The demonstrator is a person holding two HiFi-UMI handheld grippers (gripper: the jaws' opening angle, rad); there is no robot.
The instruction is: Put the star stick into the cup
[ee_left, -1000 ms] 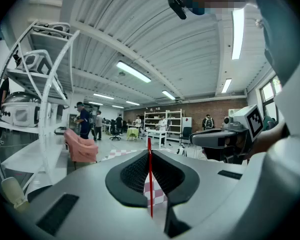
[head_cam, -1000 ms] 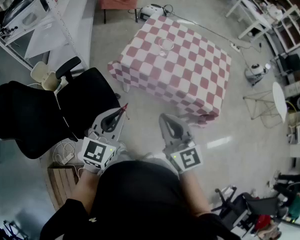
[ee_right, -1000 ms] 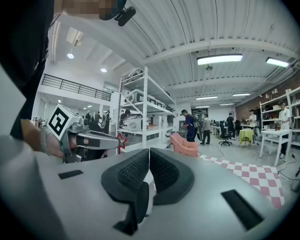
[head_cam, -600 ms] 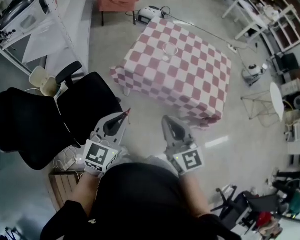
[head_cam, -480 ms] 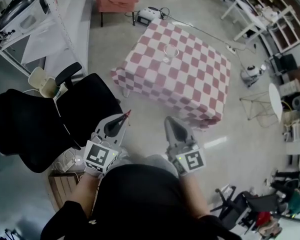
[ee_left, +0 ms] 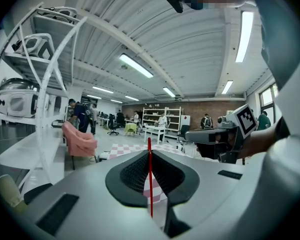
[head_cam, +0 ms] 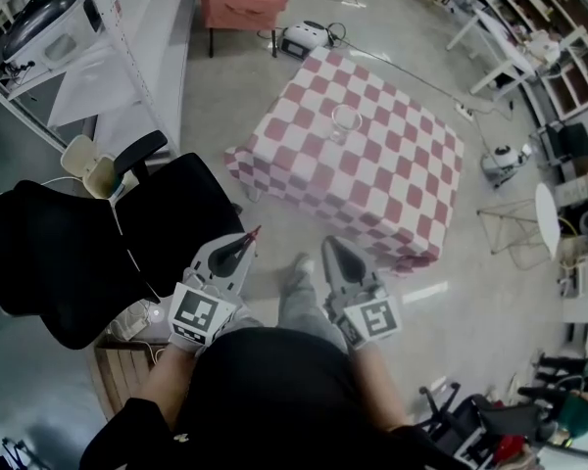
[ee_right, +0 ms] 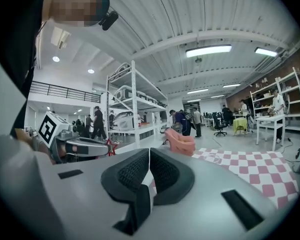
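Stepping has brought the cup (head_cam: 345, 120) nearer, though it stands far ahead of both jaws. The left gripper (head_cam: 243, 241) pinches the star stick (ee_left: 150, 176); the right gripper (ee_right: 148, 154) is closed on nothing. The thin stick could tilt in the pinch and miss the rim.

The pink-and-white checked counter cloth (head_cam: 392, 179) is soft, matt woven fabric that hangs loosely at the edges. The clear glass cup (head_cam: 345, 121) is smooth and shiny. The left tool (head_cam: 243, 237) and right tool (head_cam: 329, 244) have matt grey plastic shells and black, finely ribbed, rubbery-looking pads (ee_right: 132, 171). The thin red star stick (ee_left: 150, 184) is smooth; its material cannot be told. The grey floor (head_cam: 225, 86) is polished and faintly glossy.
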